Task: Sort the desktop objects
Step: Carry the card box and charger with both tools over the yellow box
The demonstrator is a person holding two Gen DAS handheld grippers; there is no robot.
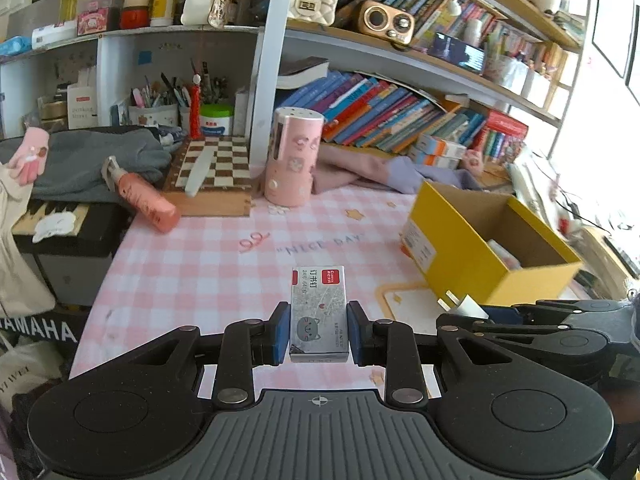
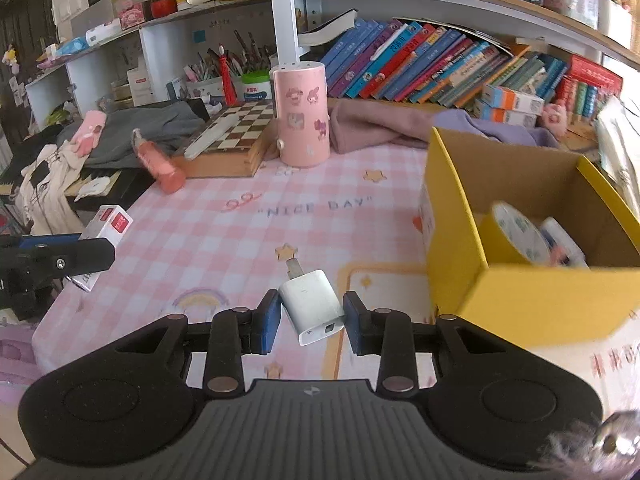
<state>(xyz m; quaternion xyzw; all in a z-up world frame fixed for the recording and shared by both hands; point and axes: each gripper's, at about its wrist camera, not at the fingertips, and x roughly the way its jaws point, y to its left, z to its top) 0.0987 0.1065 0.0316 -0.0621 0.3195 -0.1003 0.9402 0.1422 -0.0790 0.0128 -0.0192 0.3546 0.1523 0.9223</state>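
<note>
Currently left tongs (image 1: 319,330) grip a staple box (image 1: 318,312), held above the surface (image 1: 200,264), left of the yellow box (image 1: 480,264). Right tongs (image 2: 311,316) clamp a white charger (image 2: 312,306), tilted, just left of the yellow box (image 2: 520,300). Inside that box lie tape rolls (image 2: 520,236).

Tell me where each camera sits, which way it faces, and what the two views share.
Left wrist: on the left gripper, facing forward and down over the pink checked desk toward the shelves; its jaws clamp a small staple box, and the right gripper shows at right.
Right wrist: on the right gripper, same heading; its jaws clamp a white charger.
Shared: yellow box, pink canister, chessboard.
</note>
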